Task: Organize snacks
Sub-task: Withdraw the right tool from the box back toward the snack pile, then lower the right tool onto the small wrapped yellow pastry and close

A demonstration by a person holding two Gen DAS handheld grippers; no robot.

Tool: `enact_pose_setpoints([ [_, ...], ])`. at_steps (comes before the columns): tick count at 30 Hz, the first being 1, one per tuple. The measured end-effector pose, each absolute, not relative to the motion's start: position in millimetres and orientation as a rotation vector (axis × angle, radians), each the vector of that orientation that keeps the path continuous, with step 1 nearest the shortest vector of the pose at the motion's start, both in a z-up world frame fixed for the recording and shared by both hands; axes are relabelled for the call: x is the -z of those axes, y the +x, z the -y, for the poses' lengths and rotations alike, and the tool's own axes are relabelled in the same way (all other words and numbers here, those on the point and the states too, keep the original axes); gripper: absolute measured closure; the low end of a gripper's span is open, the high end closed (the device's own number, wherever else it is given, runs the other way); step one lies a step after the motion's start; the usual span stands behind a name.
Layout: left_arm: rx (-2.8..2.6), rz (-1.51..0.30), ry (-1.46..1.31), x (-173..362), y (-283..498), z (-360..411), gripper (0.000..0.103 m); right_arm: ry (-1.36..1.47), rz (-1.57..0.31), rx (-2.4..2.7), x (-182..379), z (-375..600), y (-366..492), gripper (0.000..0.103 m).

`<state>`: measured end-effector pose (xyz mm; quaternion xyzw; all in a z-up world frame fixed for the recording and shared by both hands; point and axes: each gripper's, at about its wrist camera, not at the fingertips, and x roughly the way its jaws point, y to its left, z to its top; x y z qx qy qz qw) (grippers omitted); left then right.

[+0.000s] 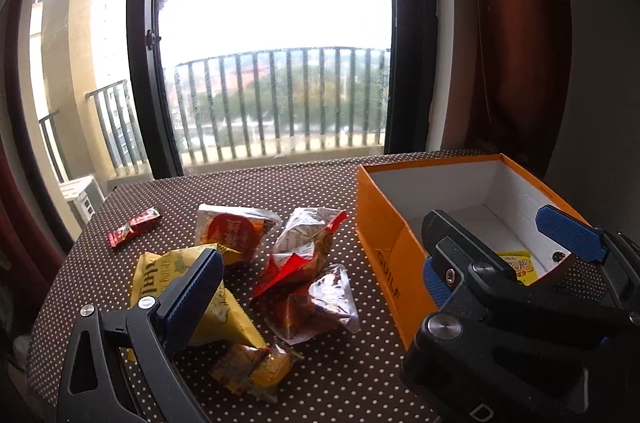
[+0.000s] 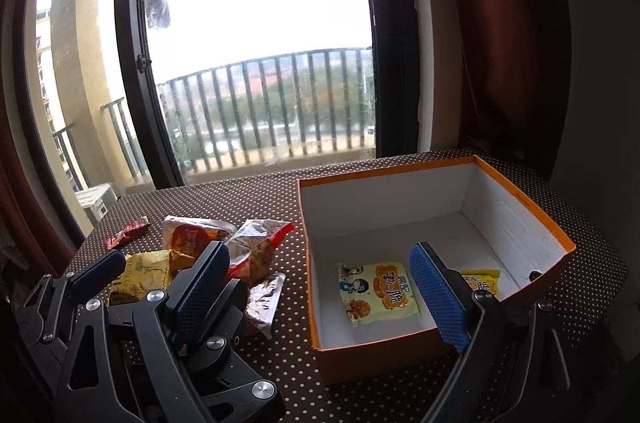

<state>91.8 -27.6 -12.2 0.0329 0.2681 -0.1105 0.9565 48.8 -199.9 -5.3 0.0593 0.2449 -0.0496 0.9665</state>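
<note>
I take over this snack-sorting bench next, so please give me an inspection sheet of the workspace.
Surface: table under a brown cloth with white dots.
Job's things: orange box, open, white inside, holding two yellow snack packets; loose snack bags piled on the cloth left of the box; small red sachet apart from the pile, toward the window.
Clutter: nothing seen.
Grippers: left hand-held gripper over the pile, jaws apart, nothing held; right hand-held gripper at the box, jaws wide, nothing held.
Cables: nothing seen.
Surroundings: window with balcony railing behind; dark red curtain on the right.
</note>
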Motion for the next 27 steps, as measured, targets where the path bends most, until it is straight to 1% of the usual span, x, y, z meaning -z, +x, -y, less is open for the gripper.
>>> enact_pose_setpoints([
  [7, 0.179, -0.553, 0.064, 24.5, 87.2, 0.5, 0.002, 0.116, -0.504, 0.043, 16.9, 176.0, 50.6, 0.01],
  [20, 0.078, -0.584, 0.055, 63.8, 78.7, -51.4, 0.002, 0.107, -0.537, -0.07, 59.1, 125.7, 51.3, 0.01],
  [23, 0.064, -0.607, 0.054, 75.1, 79.2, -61.7, 0.004, 0.109, -0.557, -0.087, 71.5, 115.6, 54.9, 0.01],
  [27, 0.053, -0.644, 0.053, 93.3, 82.5, -71.3, 0.01, 0.107, -0.579, -0.092, 88.8, 107.3, 58.2, 0.01],
])
